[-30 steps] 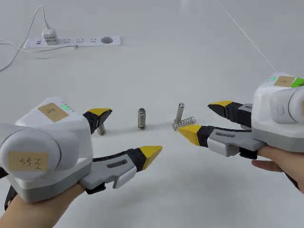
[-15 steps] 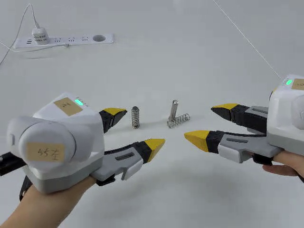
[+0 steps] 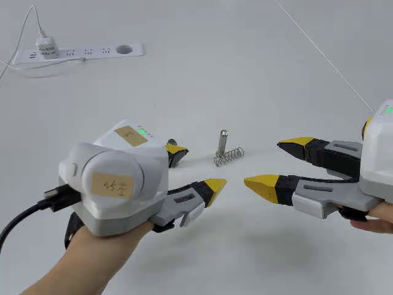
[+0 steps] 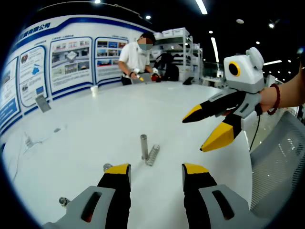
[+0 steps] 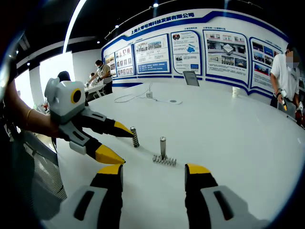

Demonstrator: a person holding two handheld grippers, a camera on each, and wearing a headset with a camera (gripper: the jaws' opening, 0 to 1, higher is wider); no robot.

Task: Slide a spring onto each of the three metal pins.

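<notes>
Moved since half a second ago: left gripper (image 3: 198, 167), white-bodied with black, yellow-tipped jaws, has advanced toward 3 o'clock in the head view. Its upper jaw now covers most of the spring-wrapped metal pin (image 3: 171, 143), which stood clear before. Unmoved on the white workbench (image 3: 184, 92): bare silver metal pin (image 3: 221, 141) and loose silver coil spring (image 3: 228, 157).

Left gripper: jaws wide apart, holding nothing, touching nothing; at 7 o'clock of the bare pin.

Right gripper (image 3: 265, 161), same make: jaws wide apart, empty, touching nothing; at 4 o'clock of the bare pin. Its tips face the left gripper's tips, near but apart.

Pins: three, counted in the left gripper view.
- One bare, upright.
- One spring-wrapped, upright, at 9 o'clock of the bare one in the head view.
- Third pin (image 4: 62, 201), toward 8 o'clock in the left gripper view; too small to tell whether it carries a spring.

Springs: two certain. One sits on its pin. One is loose, lying on its side at the bare pin's foot, at 4 o'clock, touching it or just beside it.

Other: one white power strip (image 3: 77, 54) with a white plug, at 11 o'clock on the workbench.
</notes>
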